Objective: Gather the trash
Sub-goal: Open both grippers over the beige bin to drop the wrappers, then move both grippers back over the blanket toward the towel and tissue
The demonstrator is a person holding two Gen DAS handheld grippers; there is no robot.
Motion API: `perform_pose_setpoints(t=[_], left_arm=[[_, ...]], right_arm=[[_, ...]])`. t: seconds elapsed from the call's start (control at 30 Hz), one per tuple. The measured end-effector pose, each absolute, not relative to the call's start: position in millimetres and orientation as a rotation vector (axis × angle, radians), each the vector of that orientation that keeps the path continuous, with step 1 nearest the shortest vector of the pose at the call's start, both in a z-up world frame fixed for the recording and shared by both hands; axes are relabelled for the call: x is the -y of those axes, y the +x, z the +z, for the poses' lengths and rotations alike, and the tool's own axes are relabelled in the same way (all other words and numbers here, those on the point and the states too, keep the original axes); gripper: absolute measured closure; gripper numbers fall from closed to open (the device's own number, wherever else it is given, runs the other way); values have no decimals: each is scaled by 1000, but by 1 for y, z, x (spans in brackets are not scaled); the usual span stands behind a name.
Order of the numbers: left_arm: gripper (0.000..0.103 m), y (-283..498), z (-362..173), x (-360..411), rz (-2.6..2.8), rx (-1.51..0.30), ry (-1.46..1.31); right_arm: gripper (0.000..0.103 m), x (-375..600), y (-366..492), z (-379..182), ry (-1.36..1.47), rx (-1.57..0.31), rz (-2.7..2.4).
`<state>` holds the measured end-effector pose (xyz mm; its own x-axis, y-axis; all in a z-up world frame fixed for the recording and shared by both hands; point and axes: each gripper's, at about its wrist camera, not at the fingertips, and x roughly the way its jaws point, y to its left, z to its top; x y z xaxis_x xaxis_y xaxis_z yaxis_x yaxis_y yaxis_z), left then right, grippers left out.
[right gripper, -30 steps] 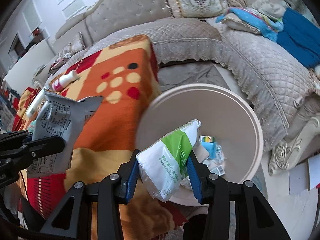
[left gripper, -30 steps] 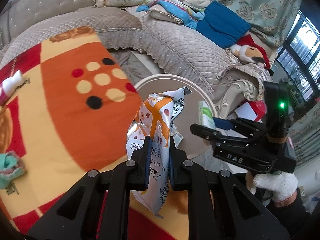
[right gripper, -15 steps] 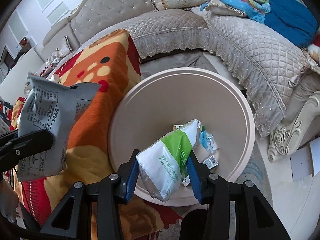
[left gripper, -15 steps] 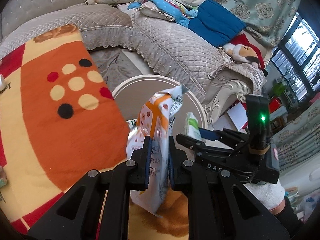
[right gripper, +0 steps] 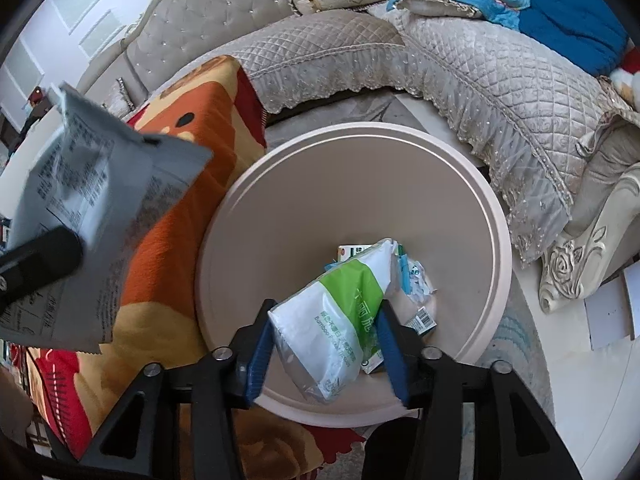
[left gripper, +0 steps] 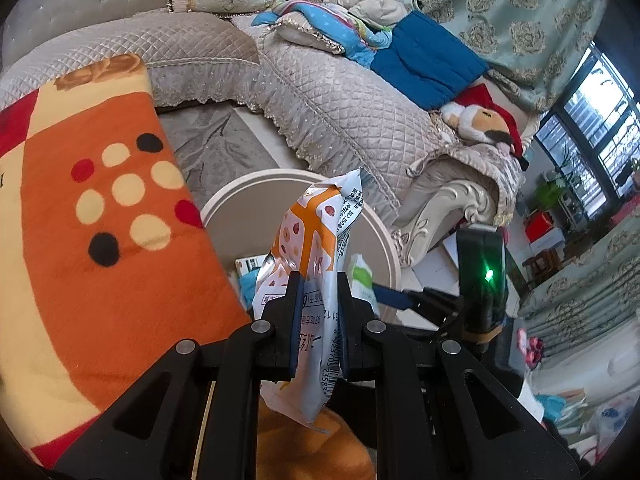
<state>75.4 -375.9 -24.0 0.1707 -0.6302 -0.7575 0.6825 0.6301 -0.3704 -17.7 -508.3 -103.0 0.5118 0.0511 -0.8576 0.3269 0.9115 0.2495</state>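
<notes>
Left gripper jaws clamped tight, right gripper jaws just been opening, both angled downward

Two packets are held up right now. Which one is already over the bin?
The green-and-white tissue packet between the right gripper fingers, which have just been opening, hangs over the bin. The orange snack wrapper sits beside the rim.

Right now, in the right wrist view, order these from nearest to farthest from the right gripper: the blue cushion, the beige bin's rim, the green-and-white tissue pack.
1. Green-and-white tissue pack, between the right gripper's jaws.
2. Beige bin's rim, just beyond, below the pack.
3. Blue cushion, far upper right on the sofa.
</notes>
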Motion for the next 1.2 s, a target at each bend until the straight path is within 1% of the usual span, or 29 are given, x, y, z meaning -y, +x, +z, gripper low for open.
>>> perform_pose_setpoints(t=[0.03,0.07,0.13,0.17,0.2,0.23,0.27,0.57,0.77,1.03,1.13,1.2], left_arm=[[89,77,-25,376,-933,-1042,47],[86,79,-25,376,-935,-1041,38],[72,81,-26,376,-941,-1033,25],[58,81,-26,376,-943,-1030,20],[49,81,-26,375,-945,-1028,14],[48,81,-26,374,-945,-1025,8],[48,81,-26,373,-941,-1024,11],[48,80,-25,356,-887,-1011,39],[48,81,-29,330,-810,-1003,71],[48,88,-20,270,-710,-981,72],[48,96,-16,238,-660,-981,65],[48,103,-15,215,-626,-986,54]], right_arm=[[54,508,-17,-104,409,-1030,-175],[53,509,-16,-106,411,-1033,-178],[51,511,-15,-108,416,-1038,-187],[50,512,-15,-109,421,-1041,-191],[46,513,-15,-110,426,-1045,-194],[44,514,-15,-111,430,-1048,-196],[44,514,-16,-111,434,-1046,-198],[44,510,-18,-104,441,-1034,-197],[44,490,-18,-88,410,-1012,-164],[43,446,-9,-53,347,-963,-82],[39,424,0,-41,329,-950,-28],[39,406,9,-36,313,-951,15]])
